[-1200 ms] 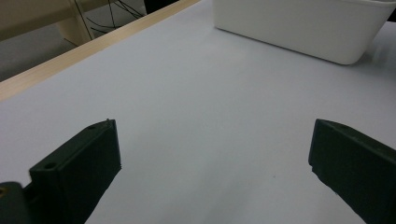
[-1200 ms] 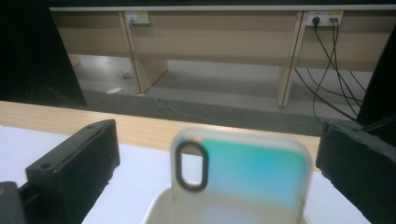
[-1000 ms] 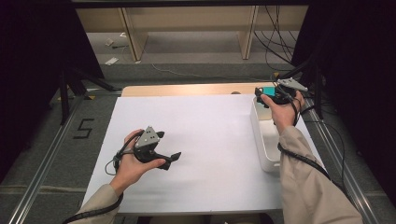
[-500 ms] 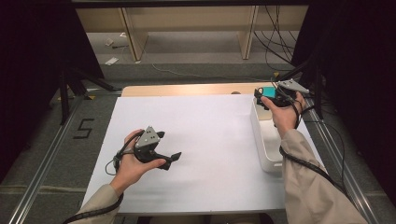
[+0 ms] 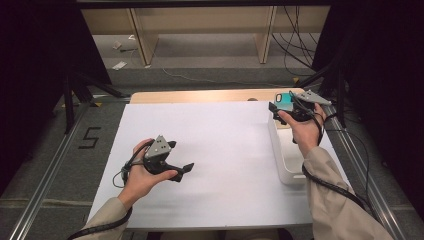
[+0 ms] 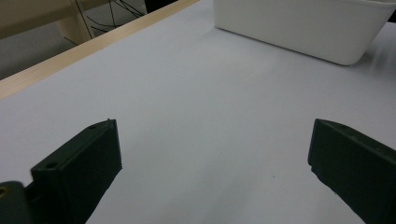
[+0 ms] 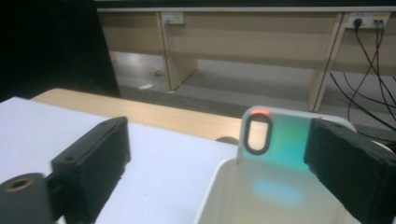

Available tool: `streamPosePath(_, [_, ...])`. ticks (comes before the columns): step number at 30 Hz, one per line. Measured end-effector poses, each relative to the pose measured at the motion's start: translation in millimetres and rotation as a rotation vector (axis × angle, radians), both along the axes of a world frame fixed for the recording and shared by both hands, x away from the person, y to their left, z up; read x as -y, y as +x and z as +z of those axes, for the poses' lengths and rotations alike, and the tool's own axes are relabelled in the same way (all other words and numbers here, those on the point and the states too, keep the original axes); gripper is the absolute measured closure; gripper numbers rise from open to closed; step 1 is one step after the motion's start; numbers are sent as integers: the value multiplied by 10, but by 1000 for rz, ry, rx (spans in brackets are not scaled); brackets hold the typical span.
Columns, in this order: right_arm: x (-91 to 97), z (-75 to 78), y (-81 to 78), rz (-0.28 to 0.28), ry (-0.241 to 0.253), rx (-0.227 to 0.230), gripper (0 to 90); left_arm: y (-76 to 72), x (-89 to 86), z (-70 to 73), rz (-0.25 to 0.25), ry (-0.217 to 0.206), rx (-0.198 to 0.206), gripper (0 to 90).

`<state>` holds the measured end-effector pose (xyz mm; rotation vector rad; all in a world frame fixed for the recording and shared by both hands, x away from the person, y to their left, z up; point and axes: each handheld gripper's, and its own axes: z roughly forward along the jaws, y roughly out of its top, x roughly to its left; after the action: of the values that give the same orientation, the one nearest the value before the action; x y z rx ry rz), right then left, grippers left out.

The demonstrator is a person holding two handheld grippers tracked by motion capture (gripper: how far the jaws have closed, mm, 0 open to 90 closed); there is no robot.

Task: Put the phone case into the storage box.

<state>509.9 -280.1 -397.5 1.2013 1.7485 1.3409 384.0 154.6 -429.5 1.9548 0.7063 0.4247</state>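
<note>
Over far end of white bin (image 5: 286, 165), right gripper (image 5: 280, 107) has shifted slightly; jaws, just narrowing, straddle teal phone case (image 7: 275, 140) without clamping: grasp imminent. Left gripper (image 5: 182, 170) rests open on counter (image 5: 220, 145).

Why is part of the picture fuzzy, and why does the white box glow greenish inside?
In the right gripper view the near black jaws look soft and blurred; the teal phone case throws a green glow into the white bin. The high view is dark at both sides.

A wooden table (image 5: 200, 96) carries a large white sheet (image 5: 220, 150) (covering nearly all of it), and a white bin (image 5: 285, 160) sits at its right edge.
</note>
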Motion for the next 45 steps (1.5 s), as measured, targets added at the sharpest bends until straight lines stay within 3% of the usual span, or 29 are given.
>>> streamPosePath(18, [-77,11,-260,106,1,-9,94,1,1,2,3,-1,0,19])
streamPosePath(45, [-127,58,-555,194,6,5,116,0,-5,10,4,1,2,19])
